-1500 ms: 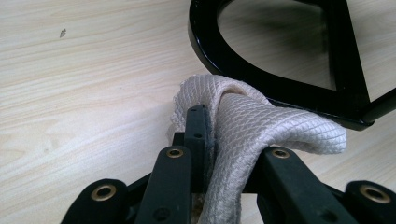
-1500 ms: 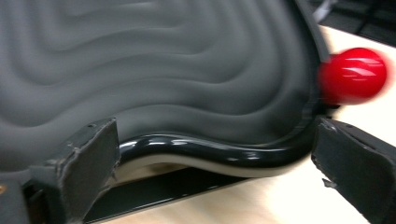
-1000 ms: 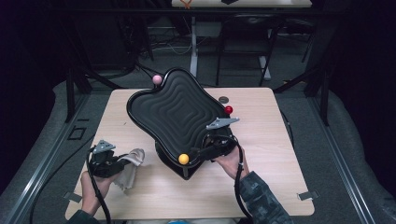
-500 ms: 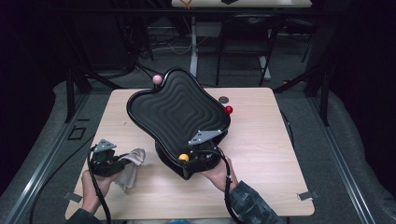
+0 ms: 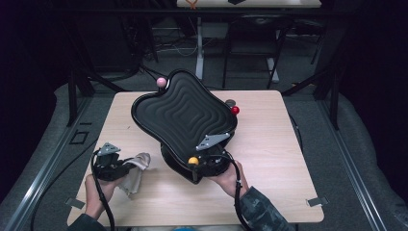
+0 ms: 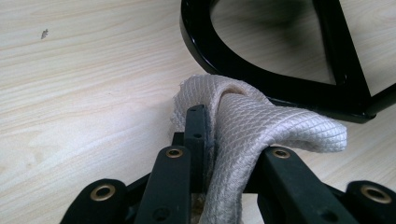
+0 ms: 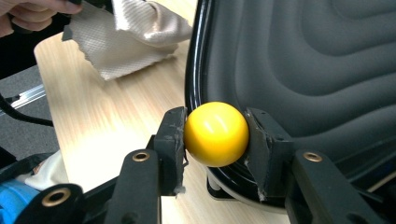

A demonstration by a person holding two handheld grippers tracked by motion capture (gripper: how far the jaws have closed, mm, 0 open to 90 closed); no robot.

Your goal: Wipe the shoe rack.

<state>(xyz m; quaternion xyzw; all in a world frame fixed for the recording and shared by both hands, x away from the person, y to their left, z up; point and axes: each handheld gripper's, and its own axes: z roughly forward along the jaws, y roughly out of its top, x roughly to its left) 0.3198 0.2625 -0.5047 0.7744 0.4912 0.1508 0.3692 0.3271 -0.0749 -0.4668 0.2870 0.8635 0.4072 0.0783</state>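
A black wavy board [image 5: 185, 113] sits tilted on a black base [image 5: 175, 161] mid-table, with ball knobs on its rim. My right gripper [image 5: 196, 162] is at its near edge. Its jaws have just been closing and now both pads press on the yellow ball [image 7: 215, 134], which also shows in the high view [image 5: 193, 160]. A pink ball [image 5: 161, 82] and a red ball [image 5: 235, 110] stand at the far and right edges. My left gripper [image 5: 126, 166] rests at the front left, shut on a folded beige cloth [image 6: 261, 128] that lies on the table.
The black base ring [image 6: 261, 79] lies just beyond the cloth in the left gripper view. A small dark disc [image 5: 230, 102] lies on the table behind the red ball. Bare wooden tabletop [image 5: 274, 149] stretches to the right of the board. Cables trail from both grippers.
My right gripper has slid left along the board's near edge to the yellow ball, and its jaws have closed onto it. The left gripper and cloth have stayed put.
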